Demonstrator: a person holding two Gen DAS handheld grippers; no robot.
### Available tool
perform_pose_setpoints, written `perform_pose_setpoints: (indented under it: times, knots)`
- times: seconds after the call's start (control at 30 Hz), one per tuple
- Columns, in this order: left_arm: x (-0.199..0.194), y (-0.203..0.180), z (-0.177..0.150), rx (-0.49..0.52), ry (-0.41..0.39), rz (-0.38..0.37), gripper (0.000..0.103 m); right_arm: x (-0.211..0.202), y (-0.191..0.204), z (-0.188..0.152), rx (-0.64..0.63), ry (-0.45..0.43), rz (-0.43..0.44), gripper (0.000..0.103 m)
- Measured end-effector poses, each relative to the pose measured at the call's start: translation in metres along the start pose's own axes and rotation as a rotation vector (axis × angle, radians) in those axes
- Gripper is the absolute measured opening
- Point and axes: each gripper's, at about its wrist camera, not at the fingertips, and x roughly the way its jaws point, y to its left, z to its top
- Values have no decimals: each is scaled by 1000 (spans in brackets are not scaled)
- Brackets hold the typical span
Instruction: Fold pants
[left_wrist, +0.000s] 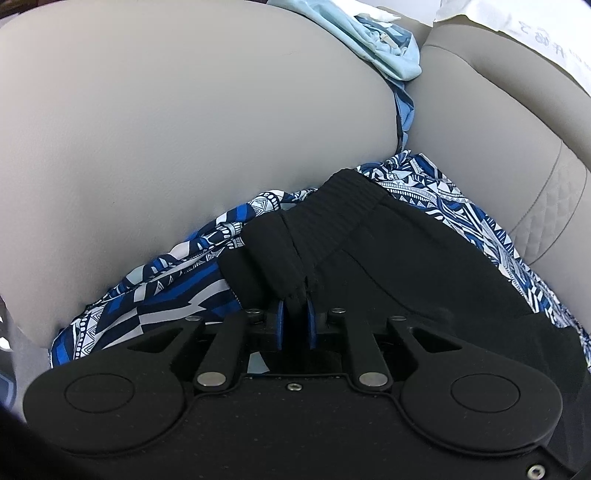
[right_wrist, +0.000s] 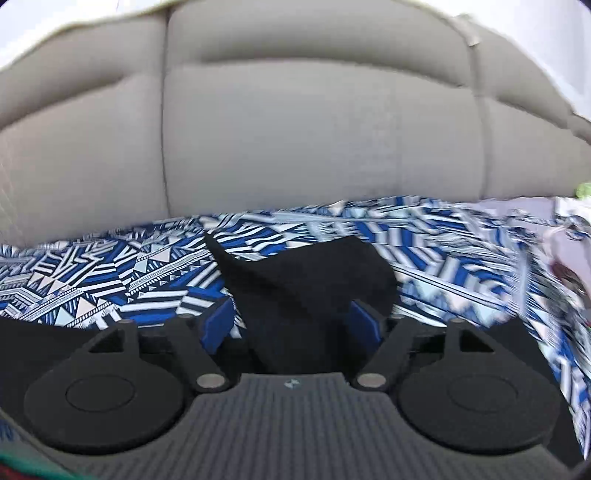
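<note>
The black pants (left_wrist: 388, 258) lie on a blue-and-white patterned cloth (left_wrist: 177, 280) spread over a grey sofa. Their ribbed elastic waistband (left_wrist: 340, 199) points away from me in the left wrist view. My left gripper (left_wrist: 295, 306) is shut on a bunched fold of the black fabric just below the waistband. In the right wrist view a raised flap of the black pants (right_wrist: 314, 273) stands between the jaws of my right gripper (right_wrist: 291, 325). Those jaws stand wide, and the blue pad (right_wrist: 216, 328) on the left is clear of the fabric.
A grey sofa cushion (left_wrist: 147, 129) bulges close on the left; the sofa's back (right_wrist: 295, 129) rises behind the patterned cloth (right_wrist: 110, 280). A light blue garment (left_wrist: 376, 40) is wedged between cushions at the top. White printed material (left_wrist: 535, 33) lies at the top right.
</note>
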Motion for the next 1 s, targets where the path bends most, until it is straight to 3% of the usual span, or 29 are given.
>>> perform_pose_setpoints:
  times: [0.07, 0.1, 0.13, 0.17, 0.27, 0.47, 0.57, 0.73, 0.8, 0.9, 1.0]
  knots:
    - [0, -4, 0, 7, -3, 16, 14, 17, 3, 9, 0, 45, 30, 86]
    - [1, -5, 0, 9, -4, 23, 15, 26, 4, 12, 2, 76, 42, 69]
    - [1, -7, 0, 10, -5, 29, 15, 33, 3, 13, 9, 114, 68, 25]
    - [1, -7, -1, 11, -7, 32, 15, 38, 1, 13, 26, 145, 82, 7]
    - [1, -7, -2, 21, -16, 33, 15, 23, -11, 7, 77, 93, 63, 6]
    - [0, -8, -3, 27, -19, 31, 15, -52, -76, -13, 270, -113, -186, 5]
    - [-1, -8, -4, 31, -17, 30, 15, -86, -120, -31, 361, -122, -251, 5]
    - [0, -10, 1, 54, 5, 32, 15, -114, -177, -77, 466, -62, -385, 2]
    - [1, -10, 5, 50, 24, 33, 15, -118, -196, -94, 517, -28, -386, 2]
    - [3, -9, 10, 29, 48, 32, 15, -122, -214, -113, 573, 24, -290, 5]
    - [4, -9, 12, 18, 63, 33, 15, -126, -211, -122, 609, 45, -231, 18]
